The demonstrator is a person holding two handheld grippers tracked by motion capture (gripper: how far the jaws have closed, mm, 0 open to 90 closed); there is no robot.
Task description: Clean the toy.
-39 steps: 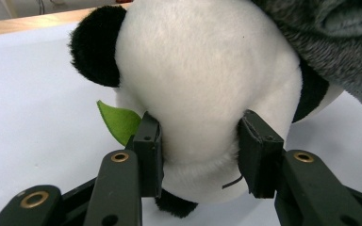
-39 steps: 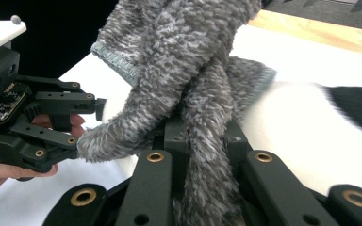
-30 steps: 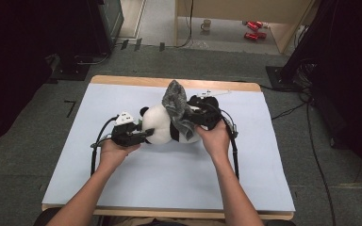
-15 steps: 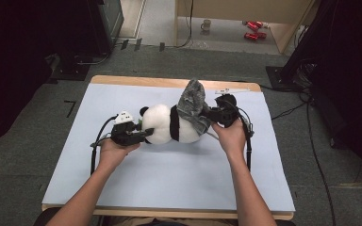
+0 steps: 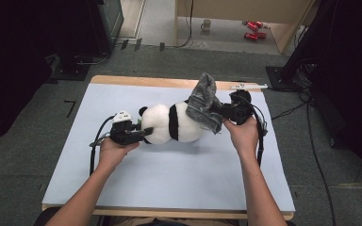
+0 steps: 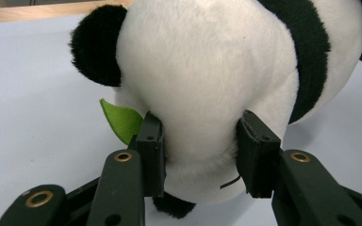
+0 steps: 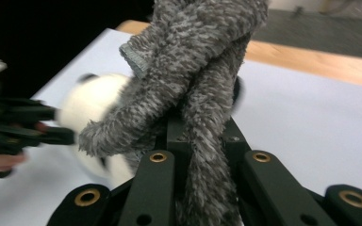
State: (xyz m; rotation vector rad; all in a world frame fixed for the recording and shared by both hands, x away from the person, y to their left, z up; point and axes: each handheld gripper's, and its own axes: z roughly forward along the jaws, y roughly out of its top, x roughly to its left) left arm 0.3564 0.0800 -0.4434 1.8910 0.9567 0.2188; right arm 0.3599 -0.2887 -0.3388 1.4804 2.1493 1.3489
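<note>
The panda toy (image 5: 172, 123) lies on its side on the white surface (image 5: 169, 179); the left gripper (image 6: 200, 155), low and level, pinches its white head, and the right gripper (image 7: 200, 141), raised, clamps a grey fuzzy sock (image 5: 203, 101) at its far end.

A lab or studio workspace: a wooden table (image 5: 160, 81) topped with a pale sheet stands on grey carpet (image 5: 37, 141). Black equipment stands (image 5: 82, 42), trailing floor cables (image 5: 311, 136) and dark curtains (image 5: 9, 56) ring the table.
</note>
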